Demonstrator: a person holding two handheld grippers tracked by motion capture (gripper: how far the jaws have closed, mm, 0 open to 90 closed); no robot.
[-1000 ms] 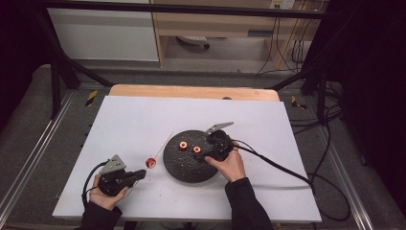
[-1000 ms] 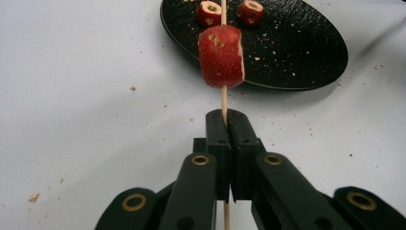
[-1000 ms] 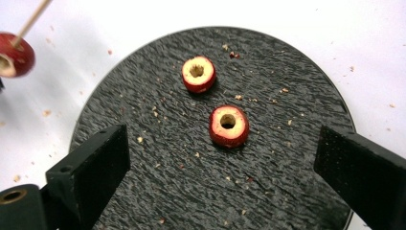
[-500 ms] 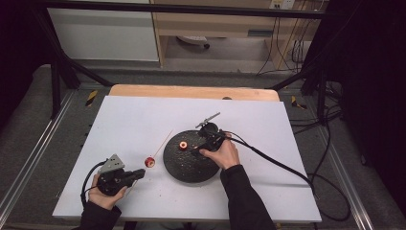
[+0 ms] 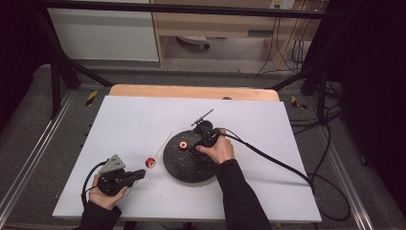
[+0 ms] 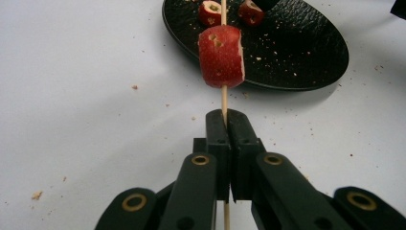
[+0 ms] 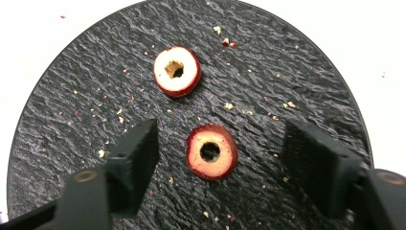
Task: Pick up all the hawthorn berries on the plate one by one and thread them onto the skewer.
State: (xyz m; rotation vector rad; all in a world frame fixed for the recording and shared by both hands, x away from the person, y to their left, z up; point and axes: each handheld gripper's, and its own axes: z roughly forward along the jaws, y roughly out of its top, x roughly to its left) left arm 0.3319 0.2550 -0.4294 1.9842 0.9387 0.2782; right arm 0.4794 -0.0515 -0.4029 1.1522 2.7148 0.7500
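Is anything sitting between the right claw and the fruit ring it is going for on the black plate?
Nothing visible. The fruit ring lies flat on the plate between the right claw's closing jaws, with clear gaps either side; the other ring sits beyond them.

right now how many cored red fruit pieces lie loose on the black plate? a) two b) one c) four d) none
a: the right gripper view shows two cored pieces on the black plate, one farther off and one between the right gripper's jaws, which have just been closing but don't touch it yet; a third piece sits on the skewer held by the left gripper.
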